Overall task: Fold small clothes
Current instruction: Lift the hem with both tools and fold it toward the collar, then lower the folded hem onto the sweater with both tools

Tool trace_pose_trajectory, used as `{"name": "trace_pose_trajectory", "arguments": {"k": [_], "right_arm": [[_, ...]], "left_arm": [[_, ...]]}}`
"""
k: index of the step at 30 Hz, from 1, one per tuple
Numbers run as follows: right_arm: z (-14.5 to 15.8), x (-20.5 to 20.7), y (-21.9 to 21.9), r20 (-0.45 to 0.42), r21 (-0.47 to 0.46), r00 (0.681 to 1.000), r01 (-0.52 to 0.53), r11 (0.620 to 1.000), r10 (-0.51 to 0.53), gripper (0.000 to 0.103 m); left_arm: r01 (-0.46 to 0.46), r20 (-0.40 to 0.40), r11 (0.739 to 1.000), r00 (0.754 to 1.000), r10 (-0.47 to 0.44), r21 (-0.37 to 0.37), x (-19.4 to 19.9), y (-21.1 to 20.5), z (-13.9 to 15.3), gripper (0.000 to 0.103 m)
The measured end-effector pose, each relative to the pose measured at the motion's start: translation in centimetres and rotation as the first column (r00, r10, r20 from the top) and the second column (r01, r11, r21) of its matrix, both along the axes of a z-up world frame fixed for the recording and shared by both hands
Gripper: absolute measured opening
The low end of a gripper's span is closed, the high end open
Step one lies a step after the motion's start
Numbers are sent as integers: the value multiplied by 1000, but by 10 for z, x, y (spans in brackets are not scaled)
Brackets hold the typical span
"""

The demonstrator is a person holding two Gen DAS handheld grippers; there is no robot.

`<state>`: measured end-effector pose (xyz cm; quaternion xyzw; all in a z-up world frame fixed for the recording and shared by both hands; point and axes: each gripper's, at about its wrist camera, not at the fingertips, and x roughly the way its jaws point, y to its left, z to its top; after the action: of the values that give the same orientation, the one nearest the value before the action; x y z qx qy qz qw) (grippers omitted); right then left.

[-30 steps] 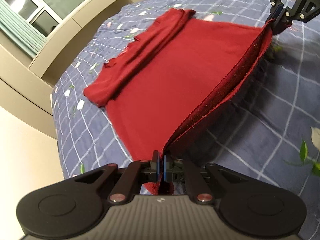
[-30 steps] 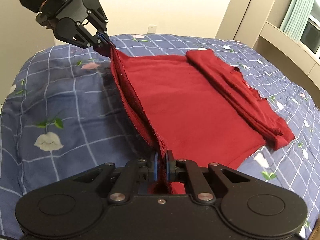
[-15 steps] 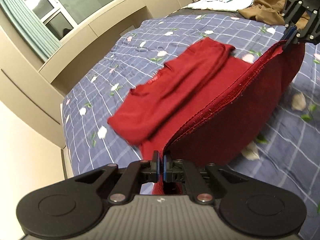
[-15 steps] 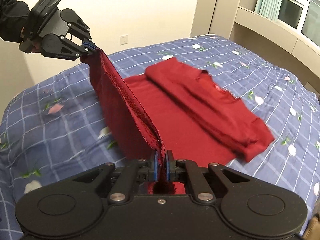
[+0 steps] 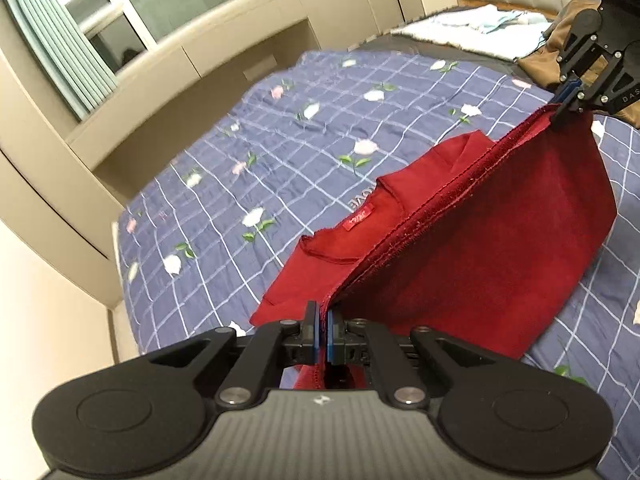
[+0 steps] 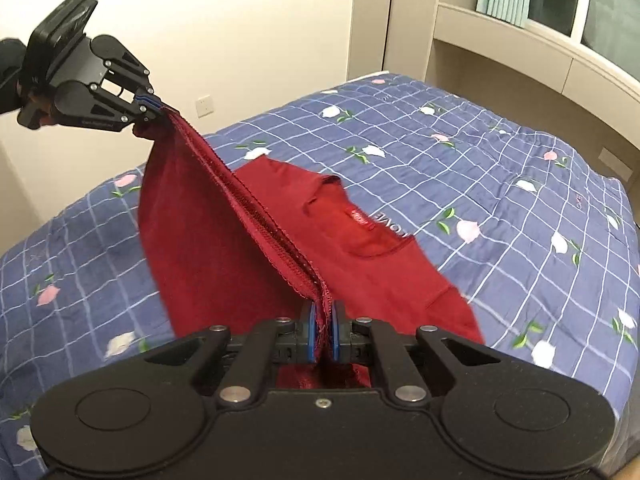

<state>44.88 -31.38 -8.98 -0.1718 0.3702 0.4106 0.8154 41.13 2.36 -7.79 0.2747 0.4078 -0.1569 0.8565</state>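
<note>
Brown garment (image 5: pixel 568 52) only in left view; wall socket (image 6: pixel 204 106) right.

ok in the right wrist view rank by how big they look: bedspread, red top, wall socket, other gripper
1. bedspread
2. red top
3. left gripper, though it is hard to judge: it is held up nearer the camera than the wall
4. wall socket, clearly smallest
</note>
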Motion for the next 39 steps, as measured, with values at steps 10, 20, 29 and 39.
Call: {"name": "trace_pose_trajectory", "arguments": {"k": [10,20,29,39], "right_arm": [[-17,72,22,10,-41,1000,1,999,-1,7],[-53,126,33,-7,-80,998,64,995,-65,8],[-86,168,42,-52,-114,991,115,987,-122,9],[-125,188,51,-83,-162,984,141,977,-156,10]], "left_arm": [[-87,-116,996,990,85,-9,81,13,-23,2],[-168,-183,986,970,162,-16,150,18,-53,3],[-225,-221,974,951,217,-7,191,22,-89,3],[-302,-290,953,913,287,-5,215,31,-135,12]]}}
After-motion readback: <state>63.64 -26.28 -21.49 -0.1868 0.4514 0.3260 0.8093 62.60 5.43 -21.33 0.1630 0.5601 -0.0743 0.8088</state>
